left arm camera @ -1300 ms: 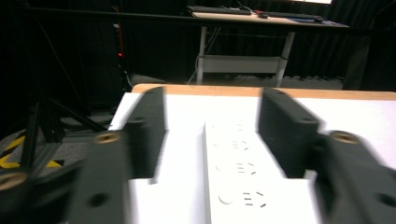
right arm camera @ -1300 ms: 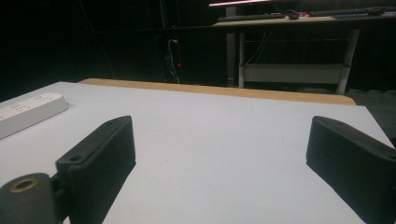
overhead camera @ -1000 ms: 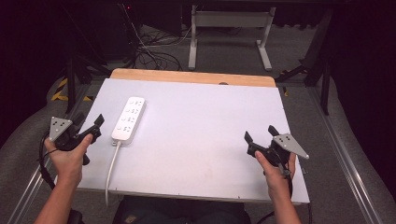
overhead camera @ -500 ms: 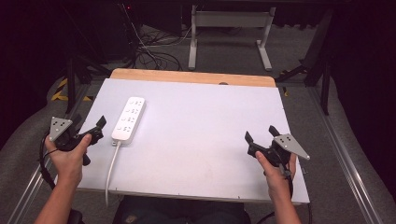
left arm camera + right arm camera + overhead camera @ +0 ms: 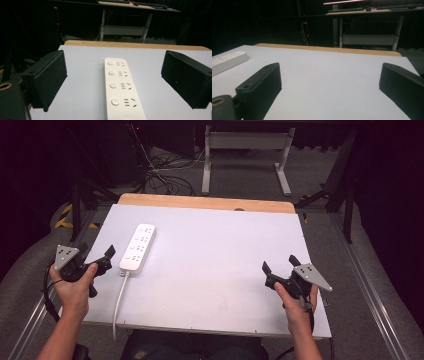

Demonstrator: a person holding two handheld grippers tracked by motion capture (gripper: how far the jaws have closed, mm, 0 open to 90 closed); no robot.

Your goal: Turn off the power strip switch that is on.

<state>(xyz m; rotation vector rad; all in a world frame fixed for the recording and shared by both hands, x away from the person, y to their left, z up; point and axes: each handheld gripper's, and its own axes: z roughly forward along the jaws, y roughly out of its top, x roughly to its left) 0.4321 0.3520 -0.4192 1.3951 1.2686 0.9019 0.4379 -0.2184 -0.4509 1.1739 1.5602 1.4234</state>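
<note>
White power strip near table's left edge

We see the white tabletop bare across the middle and right of the high view, open to either gripper. One obstacle lies at centre left: the white four-socket power strip, its white cord trailing to the near edge.

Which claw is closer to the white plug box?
The left claw. It sits right beside the power strip; the right claw is far across the table.
</note>
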